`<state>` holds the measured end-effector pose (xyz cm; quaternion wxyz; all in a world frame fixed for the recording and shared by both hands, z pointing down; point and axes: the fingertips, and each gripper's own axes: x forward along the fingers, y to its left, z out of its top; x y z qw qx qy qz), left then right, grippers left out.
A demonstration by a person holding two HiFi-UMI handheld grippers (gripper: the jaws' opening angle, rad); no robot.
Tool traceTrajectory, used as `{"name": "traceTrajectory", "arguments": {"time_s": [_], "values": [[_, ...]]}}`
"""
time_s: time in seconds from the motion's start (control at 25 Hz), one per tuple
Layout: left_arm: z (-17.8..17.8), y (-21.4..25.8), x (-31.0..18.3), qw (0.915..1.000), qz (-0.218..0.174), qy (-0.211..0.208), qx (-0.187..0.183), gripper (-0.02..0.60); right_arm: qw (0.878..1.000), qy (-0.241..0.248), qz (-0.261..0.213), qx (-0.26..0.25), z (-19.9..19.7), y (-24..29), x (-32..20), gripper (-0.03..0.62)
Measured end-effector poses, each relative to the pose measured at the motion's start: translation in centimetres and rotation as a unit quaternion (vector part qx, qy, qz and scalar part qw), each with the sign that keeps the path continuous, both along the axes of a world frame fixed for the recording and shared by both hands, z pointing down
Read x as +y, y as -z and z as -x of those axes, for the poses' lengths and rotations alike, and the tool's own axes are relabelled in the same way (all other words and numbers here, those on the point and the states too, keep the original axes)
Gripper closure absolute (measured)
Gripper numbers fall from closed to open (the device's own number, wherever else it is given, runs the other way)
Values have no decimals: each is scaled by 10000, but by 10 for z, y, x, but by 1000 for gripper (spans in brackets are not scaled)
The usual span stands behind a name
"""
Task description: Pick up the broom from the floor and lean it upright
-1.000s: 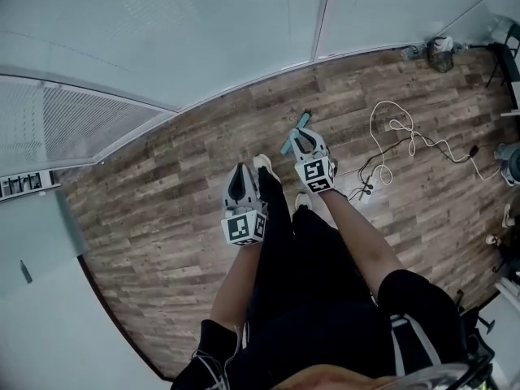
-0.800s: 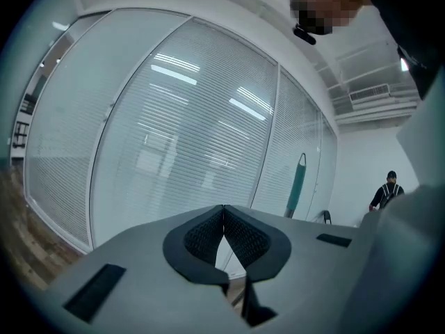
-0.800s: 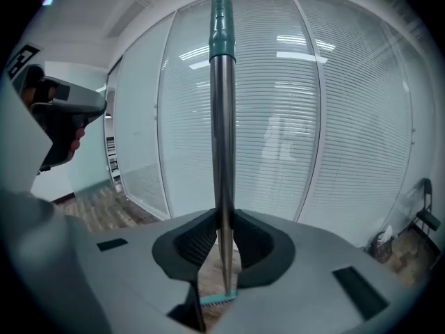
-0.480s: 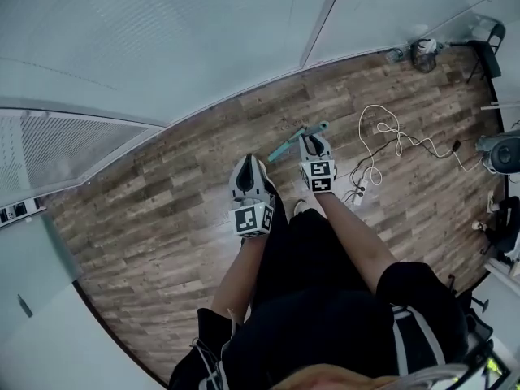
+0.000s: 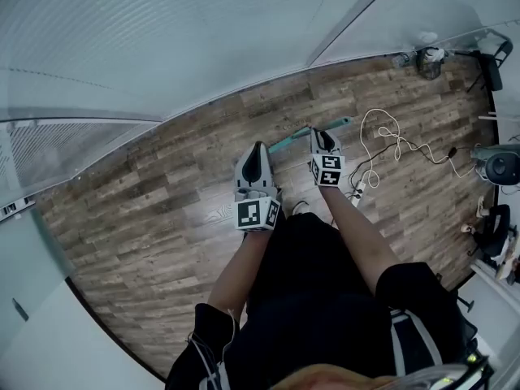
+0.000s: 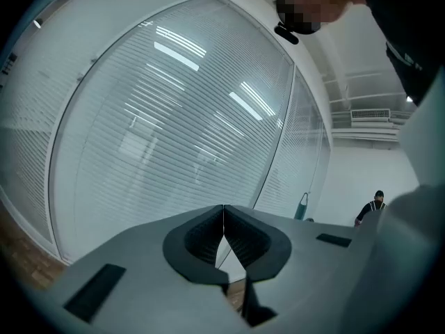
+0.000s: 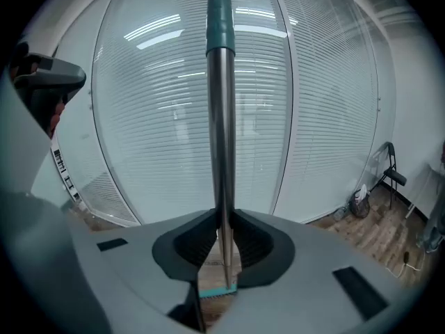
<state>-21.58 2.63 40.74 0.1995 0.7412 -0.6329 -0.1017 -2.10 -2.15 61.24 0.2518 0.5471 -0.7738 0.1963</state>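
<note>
The broom has a silver shaft [image 7: 222,138] with a teal grip [image 7: 220,19] at its top end and a teal part [image 7: 218,291] low down, just below the jaws. My right gripper [image 7: 222,218] is shut on the shaft, which stands upright in the right gripper view against the glass wall. In the head view the broom [image 5: 333,124] shows as a thin teal line on both sides of my right gripper [image 5: 319,135]. My left gripper [image 5: 258,151] is beside it on the left, apart from the broom. Its jaws [image 6: 223,207] are shut with nothing between them.
A glass wall with blinds [image 5: 203,39] runs along the far edge of the wood floor [image 5: 138,210]. A white cable [image 5: 390,136] and a power strip [image 5: 358,190] lie at the right. A bin [image 5: 428,59] and a chair [image 5: 491,55] stand in the far corner.
Both grippers have moved toward the glass wall. The broom has swung round in the right gripper, so more of it shows on both sides.
</note>
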Motion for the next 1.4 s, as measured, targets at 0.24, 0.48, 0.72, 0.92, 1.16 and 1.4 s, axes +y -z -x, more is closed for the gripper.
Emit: {"name": "traceTrajectory", "arguments": {"time_s": [0.24, 0.48, 0.72, 0.92, 1.16, 1.4], "values": [[-13, -11, -37, 9978, 118, -651, 49, 563, 9993, -335, -131, 36, 8, -3, -43, 513], [-24, -14, -60, 9930, 236, -1160, -5, 563, 9966, -758, -321, -18, 1, 10, -75, 514], [-26, 10, -82, 9902, 74, -1391, -121, 563, 9934, -1033, -477, -134, -17, 6, -94, 513], [-23, 29, -108, 9875, -124, -1521, -395, 563, 9924, -1159, -412, -77, -34, -7, -109, 514], [-36, 14, -132, 9870, 57, -1543, -442, 563, 9923, -1203, -283, -79, -46, -22, -127, 513], [-69, 4, -151, 9859, 100, -1630, -351, 563, 9909, -1339, -90, -139, -64, -38, -139, 513]]}}
